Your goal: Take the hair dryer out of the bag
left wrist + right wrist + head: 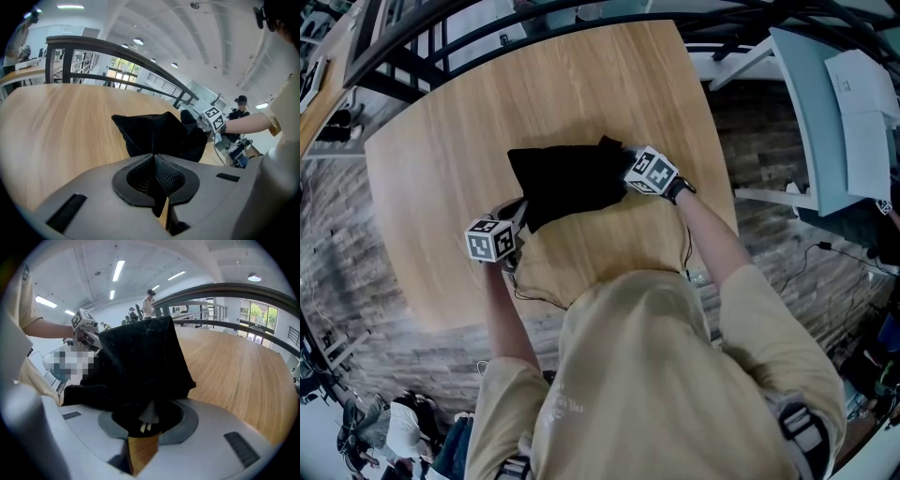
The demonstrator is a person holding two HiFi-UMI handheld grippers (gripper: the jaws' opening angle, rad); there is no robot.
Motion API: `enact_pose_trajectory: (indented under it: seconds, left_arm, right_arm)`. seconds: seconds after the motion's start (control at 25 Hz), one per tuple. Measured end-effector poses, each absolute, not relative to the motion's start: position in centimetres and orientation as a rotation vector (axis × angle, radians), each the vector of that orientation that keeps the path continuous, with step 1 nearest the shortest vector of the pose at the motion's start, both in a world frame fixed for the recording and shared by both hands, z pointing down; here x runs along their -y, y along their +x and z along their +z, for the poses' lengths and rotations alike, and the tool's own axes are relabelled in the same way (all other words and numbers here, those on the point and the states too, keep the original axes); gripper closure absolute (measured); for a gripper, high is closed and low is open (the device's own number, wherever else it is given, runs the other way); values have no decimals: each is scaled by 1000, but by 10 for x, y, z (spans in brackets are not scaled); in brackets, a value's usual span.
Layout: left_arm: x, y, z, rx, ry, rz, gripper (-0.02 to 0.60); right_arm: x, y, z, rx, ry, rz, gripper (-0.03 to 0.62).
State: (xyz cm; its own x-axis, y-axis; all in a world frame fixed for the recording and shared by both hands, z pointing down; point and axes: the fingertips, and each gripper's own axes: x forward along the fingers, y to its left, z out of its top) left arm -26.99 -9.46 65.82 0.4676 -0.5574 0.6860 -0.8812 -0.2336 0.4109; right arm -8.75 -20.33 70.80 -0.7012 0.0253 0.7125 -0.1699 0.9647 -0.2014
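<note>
Head view: can't see either set of jaws from up here, just both forearms stretched forward over the table (441, 169), left gripper (522, 214) at the near-left corner of the black bag (567, 178), right gripper (627, 161) at its right edge. Left gripper view: tongs pinched together, seemingly on a bit of bag corner, hard to be sure. Right gripper view: clamped partway round a black lump, only the plug end of the hair dryer (149, 414) poking out, rest buried in the bag.
</note>
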Motion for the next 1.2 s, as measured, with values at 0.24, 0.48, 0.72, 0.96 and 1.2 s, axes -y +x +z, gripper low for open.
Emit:
enact_pose_trajectory:
  seconds: [0.24,0.48,0.72,0.96,1.2]
  left_arm:
    - [94,-271,659,1230,1906,498,565]
    - [91,-278,657,1263,1895,492,565]
    - [93,-285,651,1298,1884,443,565]
    - [92,-293,651,1324,1874,439,565]
    - [91,-295,649,1335,1874,436,565]
  right_arm:
    - [199,-81,709,2315,91,298,493]
    - [196,-75,704,2321,79,256,496]
    - [193,-63,694,2334,75,227,499]
    - [195,-47,687,2328,91,211,500]
    - [193,-27,684,2320,108,187,502]
